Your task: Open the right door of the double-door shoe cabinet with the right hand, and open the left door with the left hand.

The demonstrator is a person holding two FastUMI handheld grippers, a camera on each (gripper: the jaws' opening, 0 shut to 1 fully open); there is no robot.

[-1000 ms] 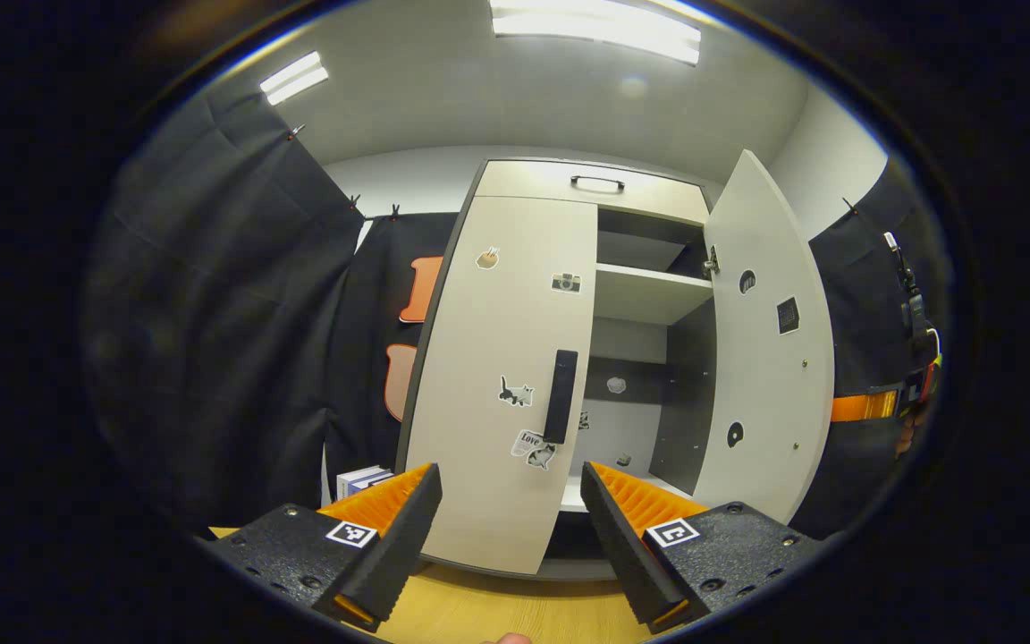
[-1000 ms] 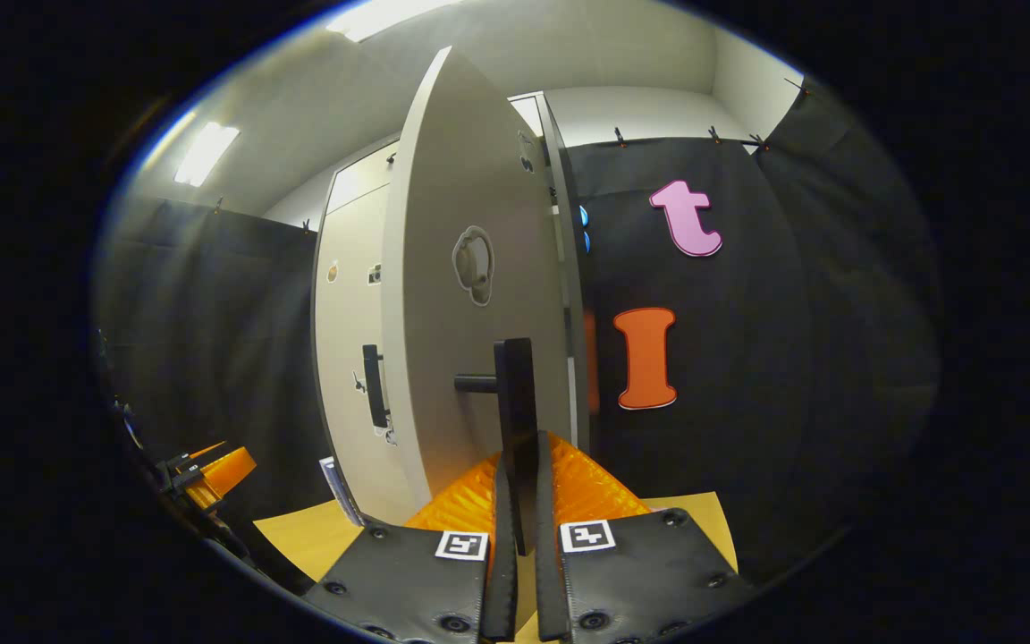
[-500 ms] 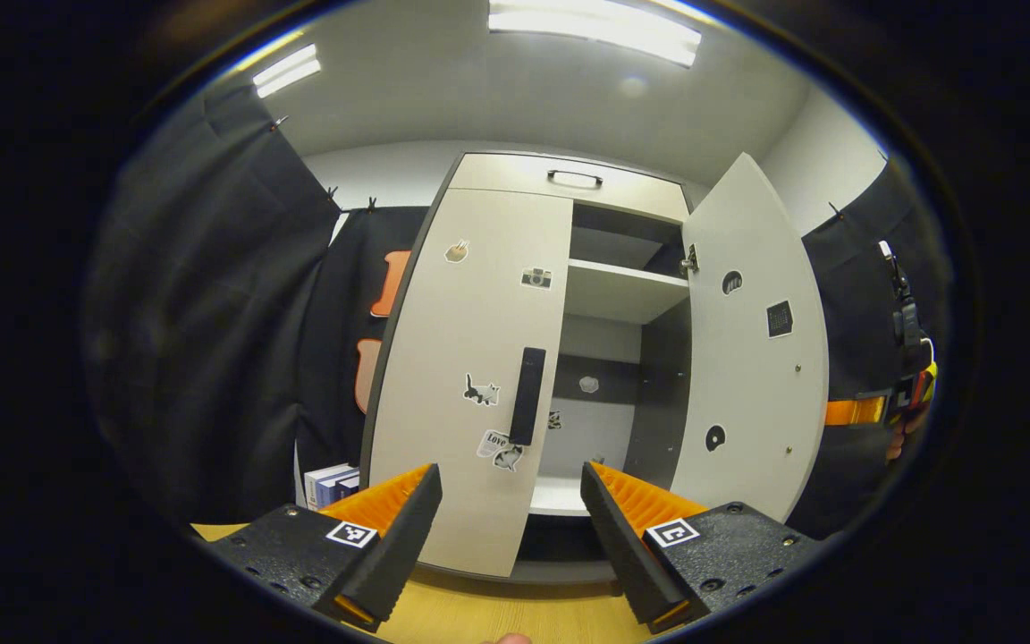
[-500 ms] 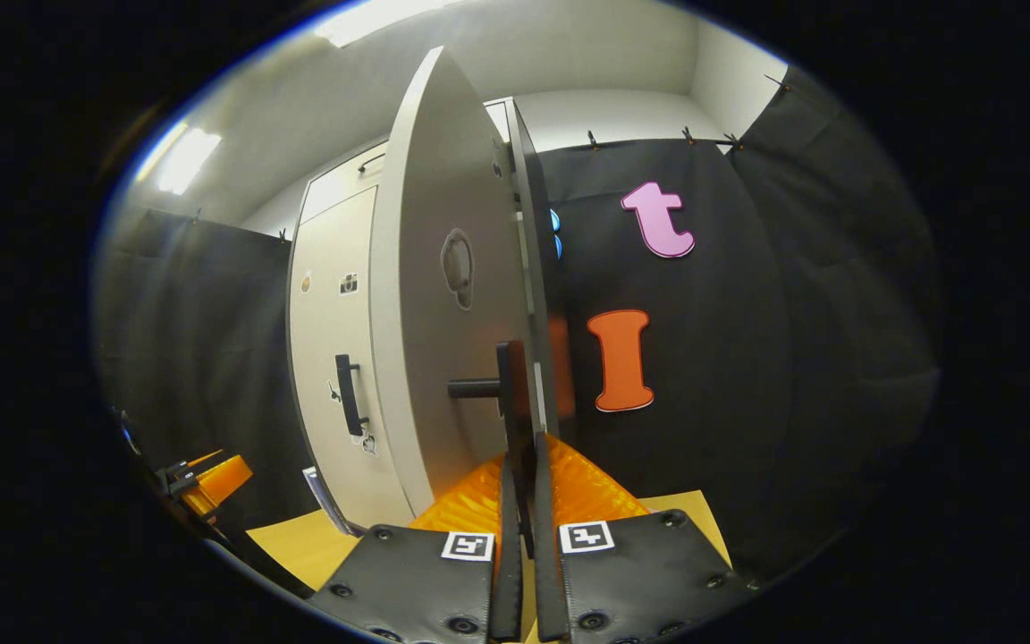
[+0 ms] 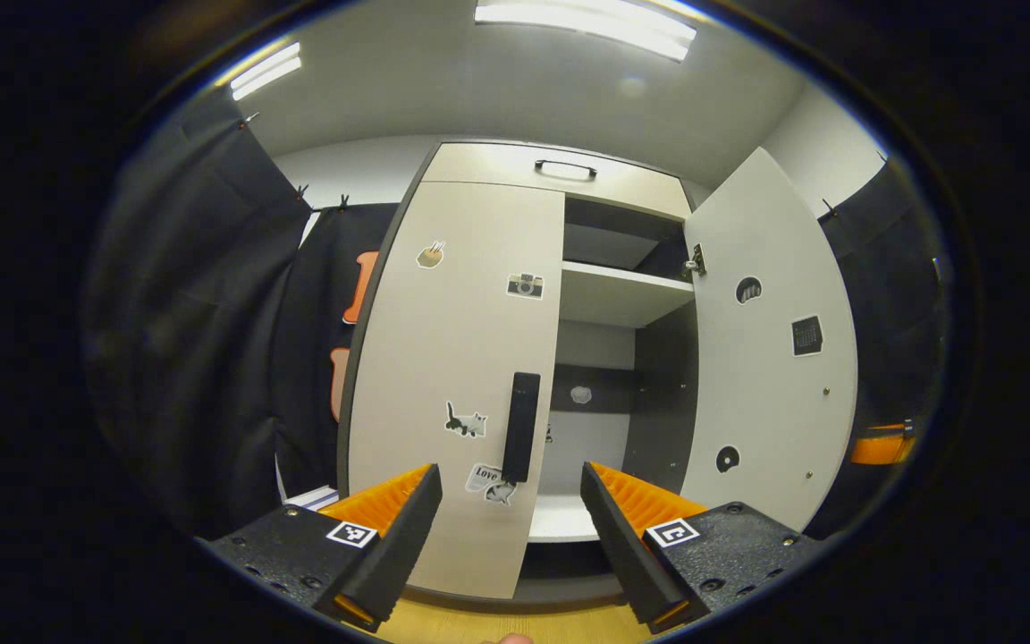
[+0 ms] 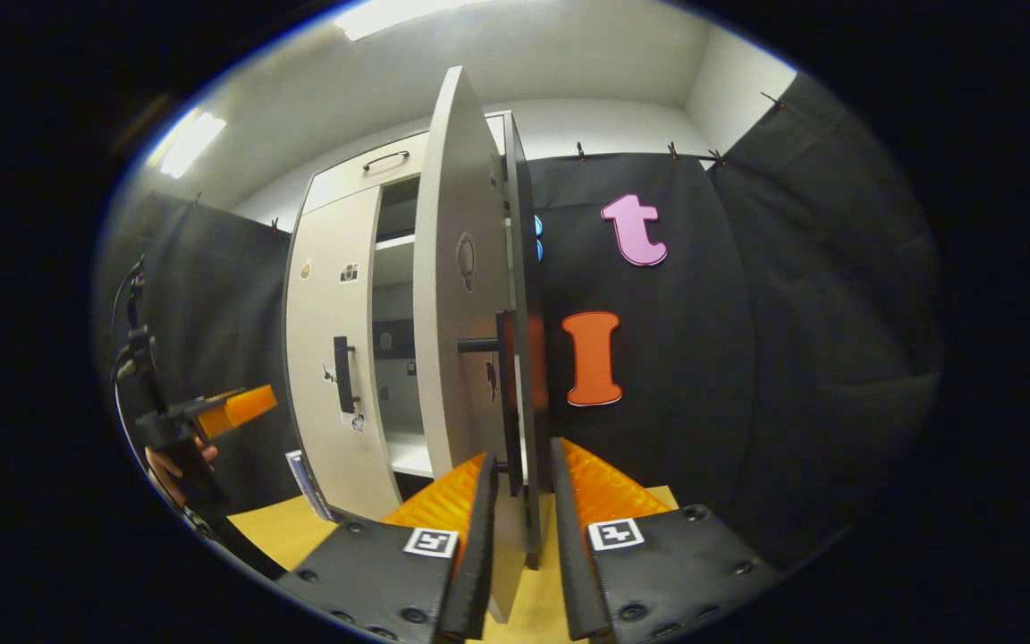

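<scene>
While the right door (image 5: 770,358) of the shoe cabinet (image 5: 515,174) stood swung wide, the left door (image 5: 452,376) lay flush and shut, its dark vertical handle (image 5: 520,427) near the inner edge.

Item, left gripper (image 5: 508,528): fingers spread wide, holding nothing, aimed at the left door's handle but apart from it. In the right gripper view it showed far off at the left (image 6: 229,407), held by a hand.

Item, right gripper (image 6: 519,514): fingers parted, flanking the lower end of the right door's handle (image 6: 508,402) without visibly pressing it; grip judged released.

Item, interior: shelves (image 5: 622,300) exposed, a small pale object on the back panel, too small to identify.

Hazards, judged: the left gripper could close short of the handle or slip off its narrow bar, leaving the door shut. The released right door might drift back, or its handle catch a finger if the right gripper draws away crookedly.

Edges and room: the left door would swing out toward the left gripper over the wooden surface (image 5: 515,626); books (image 5: 314,496) stood at its hinge side beside the cabinet foot. The right door's free edge stood close to the booth wall, with open space in the middle.
</scene>
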